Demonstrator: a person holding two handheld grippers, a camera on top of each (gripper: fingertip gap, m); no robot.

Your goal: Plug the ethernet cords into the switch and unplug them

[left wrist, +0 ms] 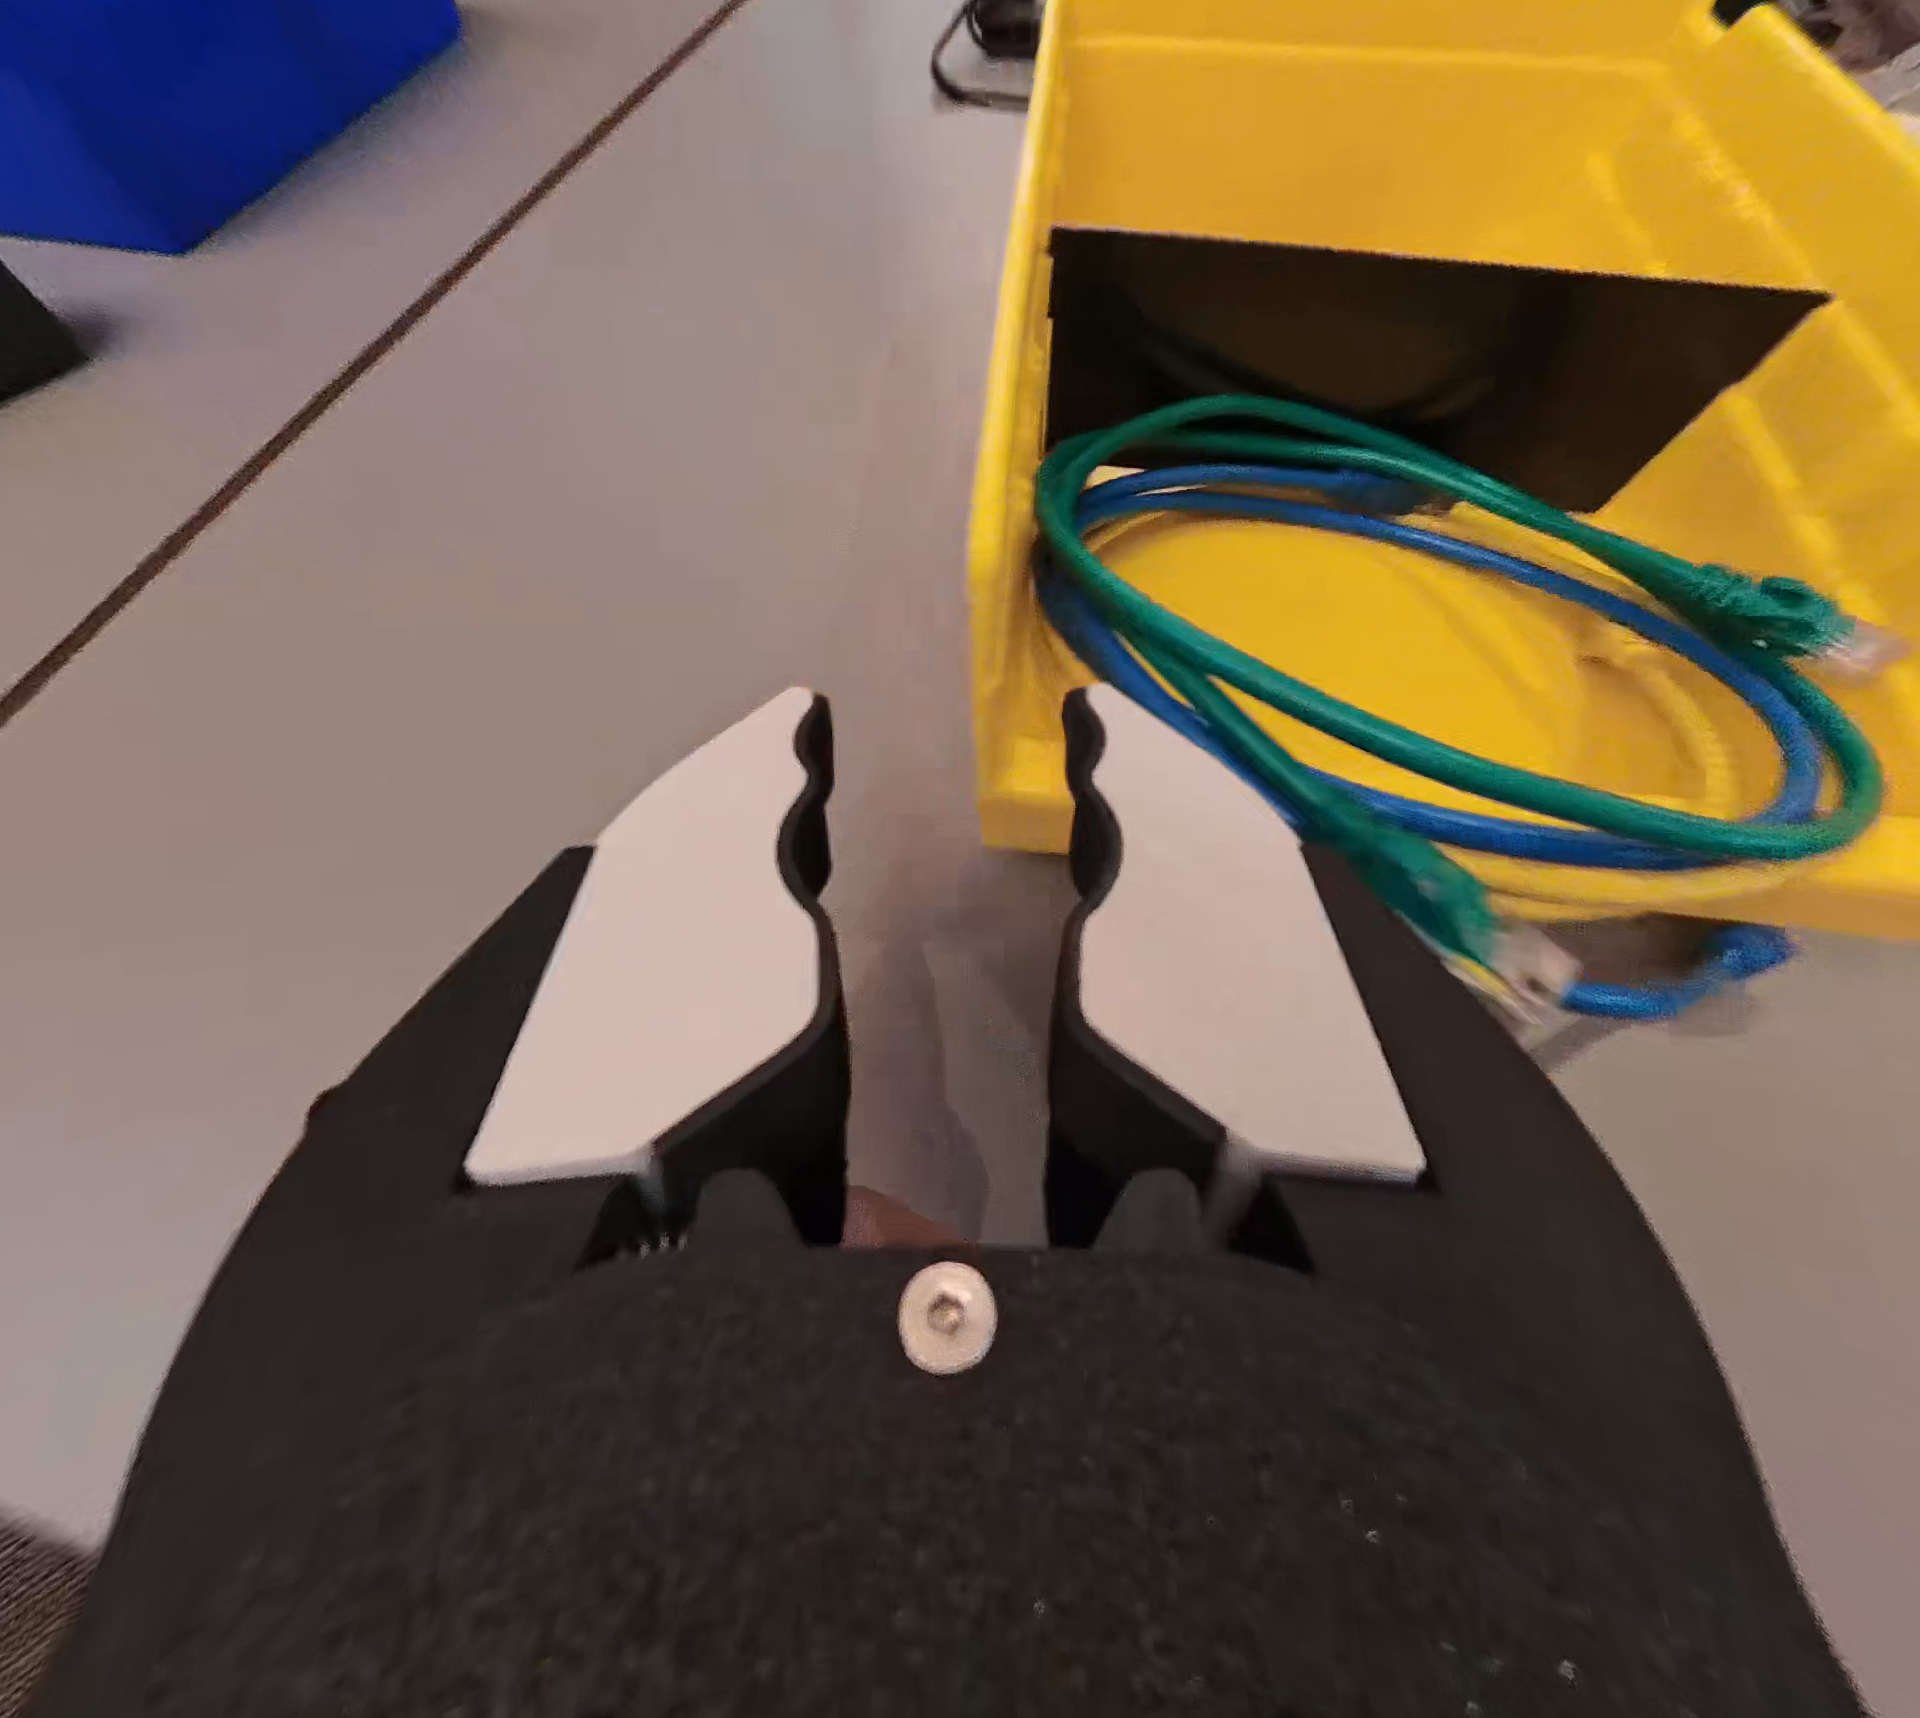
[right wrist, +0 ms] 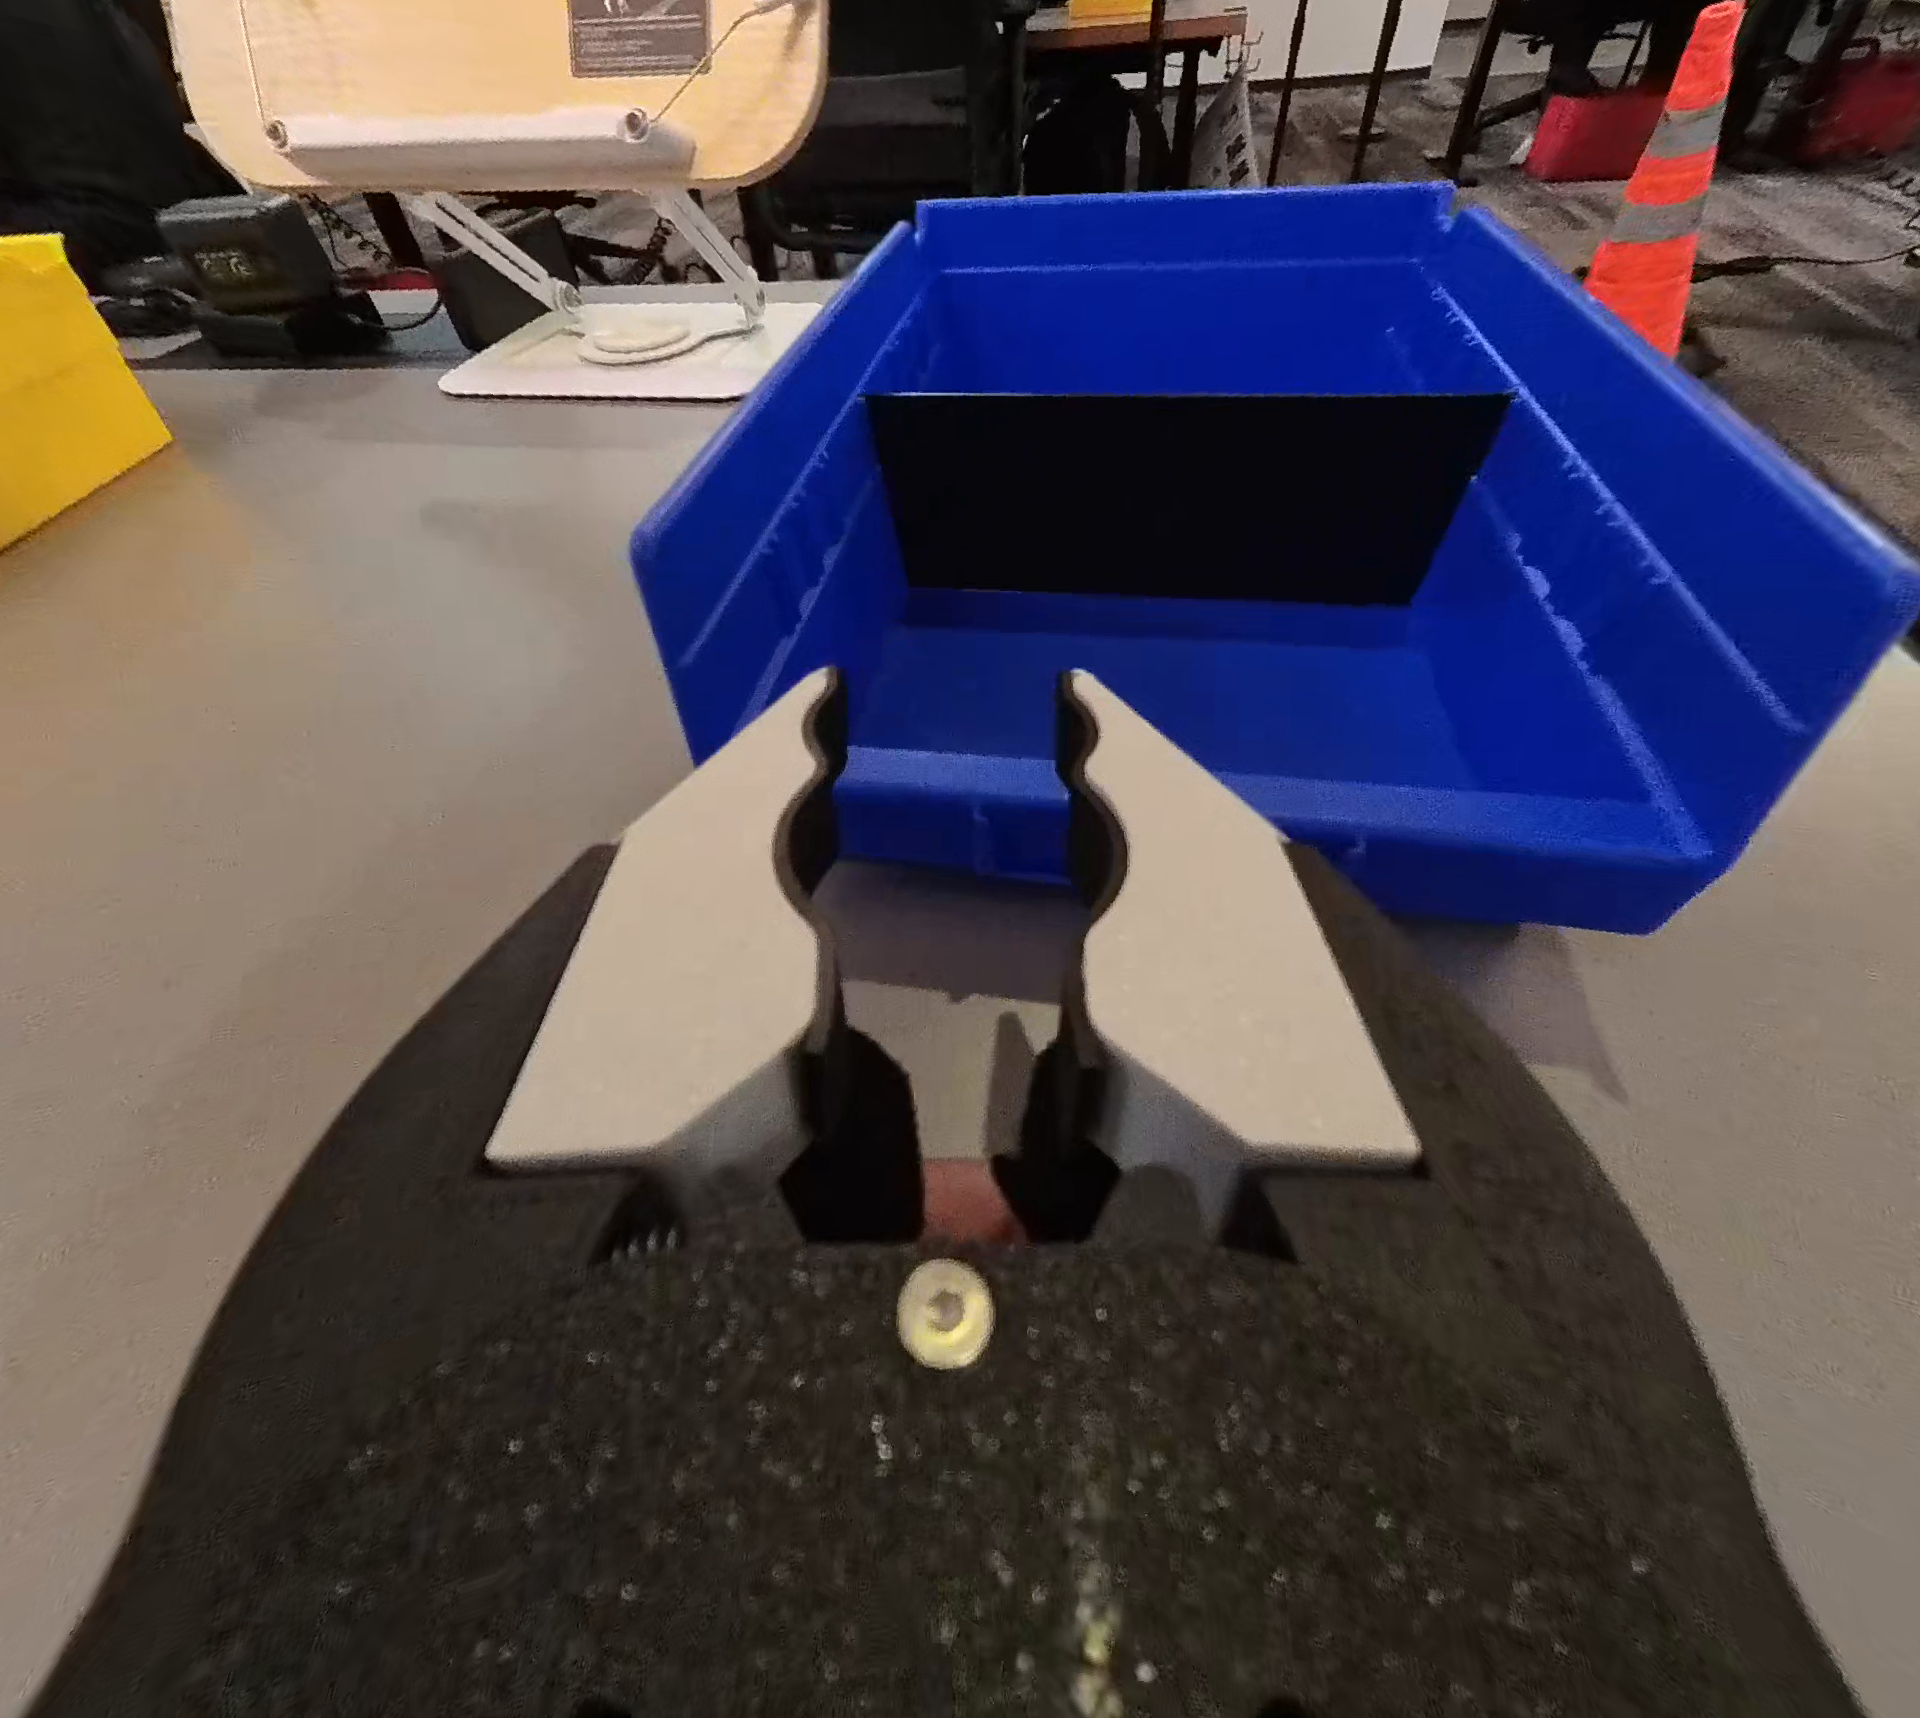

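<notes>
The grey desk (left wrist: 582, 525) carries a yellow bin (left wrist: 1351, 141) and a blue bin (right wrist: 1558, 629). The green cord (left wrist: 1195, 619) and blue cord (left wrist: 1455, 546) lie coiled in the yellow bin's front compartment, plugs spilling over its lip. No switch is visible. The left hand-held gripper (left wrist: 945, 723) hovers just beside that bin, jaws apart and empty; the right hand-held gripper (right wrist: 945, 692), also apart and empty, faces the blue bin. Probably best: grasp one cord behind its plug, keeping the latch free.

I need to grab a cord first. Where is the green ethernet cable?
In the left wrist view, the green ethernet cable lies coiled with a blue cable in the yellow bin, right of the open left gripper.
</notes>
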